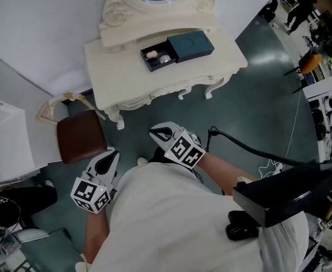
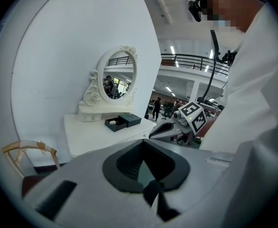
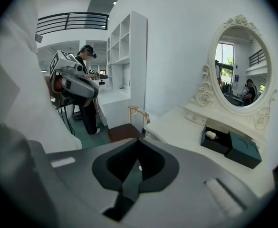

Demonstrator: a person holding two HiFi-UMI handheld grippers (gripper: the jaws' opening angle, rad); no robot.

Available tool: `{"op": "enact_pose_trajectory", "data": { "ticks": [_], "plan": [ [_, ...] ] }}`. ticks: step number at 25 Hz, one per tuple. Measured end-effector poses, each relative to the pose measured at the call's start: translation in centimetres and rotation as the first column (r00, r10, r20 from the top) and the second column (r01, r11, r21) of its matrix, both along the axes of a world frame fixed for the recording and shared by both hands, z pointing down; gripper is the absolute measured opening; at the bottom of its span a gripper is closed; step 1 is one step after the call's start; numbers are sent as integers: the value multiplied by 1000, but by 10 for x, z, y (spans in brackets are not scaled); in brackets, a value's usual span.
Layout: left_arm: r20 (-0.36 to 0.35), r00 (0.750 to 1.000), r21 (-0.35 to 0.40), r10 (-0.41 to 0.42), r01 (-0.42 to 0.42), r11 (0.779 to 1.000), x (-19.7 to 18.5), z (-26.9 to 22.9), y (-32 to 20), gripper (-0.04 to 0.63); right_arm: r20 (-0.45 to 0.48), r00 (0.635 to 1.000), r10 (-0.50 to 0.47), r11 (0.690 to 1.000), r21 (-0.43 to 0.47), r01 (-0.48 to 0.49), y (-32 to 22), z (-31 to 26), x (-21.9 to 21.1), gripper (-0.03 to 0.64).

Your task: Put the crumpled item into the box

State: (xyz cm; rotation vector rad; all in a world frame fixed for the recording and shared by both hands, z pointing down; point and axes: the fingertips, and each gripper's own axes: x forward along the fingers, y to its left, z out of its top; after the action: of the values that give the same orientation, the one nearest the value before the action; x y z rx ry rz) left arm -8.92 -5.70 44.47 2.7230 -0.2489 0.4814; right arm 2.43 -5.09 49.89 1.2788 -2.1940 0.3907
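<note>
Bearing the open box [image 1: 163,64], dressing table [image 1: 126,81]; brown chair [image 1: 80,136] beside.

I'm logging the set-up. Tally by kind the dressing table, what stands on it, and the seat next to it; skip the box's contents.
Dressing table: 1
Mirror: 1
Box: 1
Chair: 1
Total: 4
</note>
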Motion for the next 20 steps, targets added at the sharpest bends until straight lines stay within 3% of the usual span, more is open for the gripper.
{"op": "enact_pose_trajectory", "data": {
  "ticks": [13, 20],
  "plan": [
    [12, 1000, -8, 29, -29, 1000, 25, 4, -9, -2, 6, 1000, 13, 1000, -8, -13, -7, 7, 23, 0],
    [9, 997, -7, 80, -80, 997, 63, 4, -24, -2, 0, 998, 64, 998, -11, -64, -16, 10, 60, 0]
  ]
}}
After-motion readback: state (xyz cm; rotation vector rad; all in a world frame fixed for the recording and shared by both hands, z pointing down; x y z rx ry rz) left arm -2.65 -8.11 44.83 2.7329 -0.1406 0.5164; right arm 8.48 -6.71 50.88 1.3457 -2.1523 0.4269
